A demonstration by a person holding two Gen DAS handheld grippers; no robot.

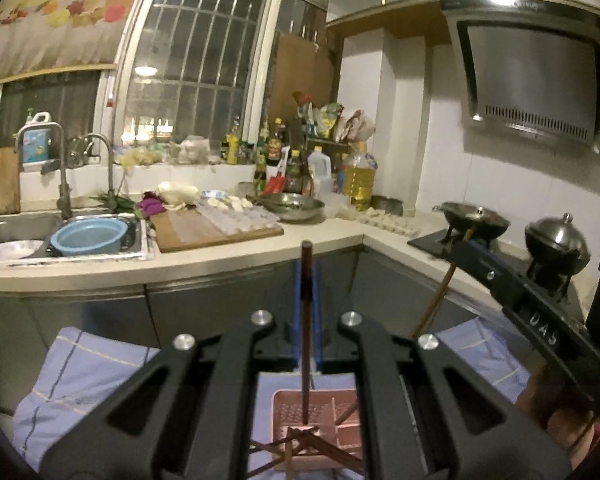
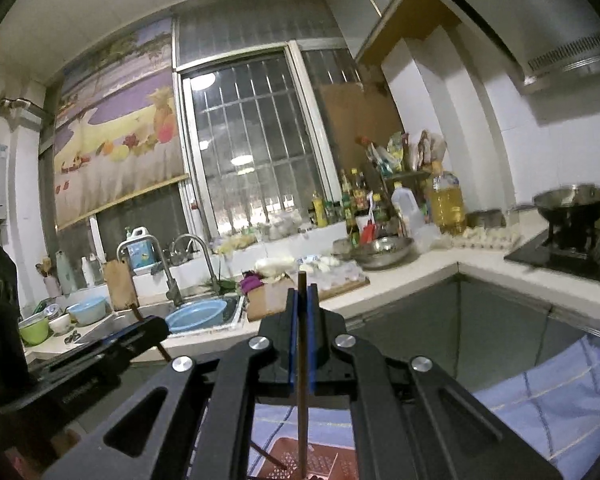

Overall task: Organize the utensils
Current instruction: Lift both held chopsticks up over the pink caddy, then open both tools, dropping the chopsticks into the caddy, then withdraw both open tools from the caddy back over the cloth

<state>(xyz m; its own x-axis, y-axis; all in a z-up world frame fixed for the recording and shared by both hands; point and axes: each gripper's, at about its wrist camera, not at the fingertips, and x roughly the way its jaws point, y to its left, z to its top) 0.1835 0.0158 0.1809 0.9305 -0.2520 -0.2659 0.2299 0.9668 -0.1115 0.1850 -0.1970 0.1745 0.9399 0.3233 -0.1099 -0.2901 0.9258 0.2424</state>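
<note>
Both your grippers are clamped shut: the left gripper (image 1: 307, 280) pinches a dark brown wooden chopstick (image 1: 305, 344), the right gripper (image 2: 302, 312) another (image 2: 302, 380), each hanging upright above the pink slotted plastic utensil basket (image 1: 284, 408) (on blue cloth). Lower them straight down, tips first, into one compartment.

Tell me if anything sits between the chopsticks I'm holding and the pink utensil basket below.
Nothing visible does. The left tongs grip a dark brown wooden chopstick whose lower end hangs over the pink plastic slotted basket. The right tongs hold another brown chopstick above the same basket. Other chopsticks already lie across it.
</note>
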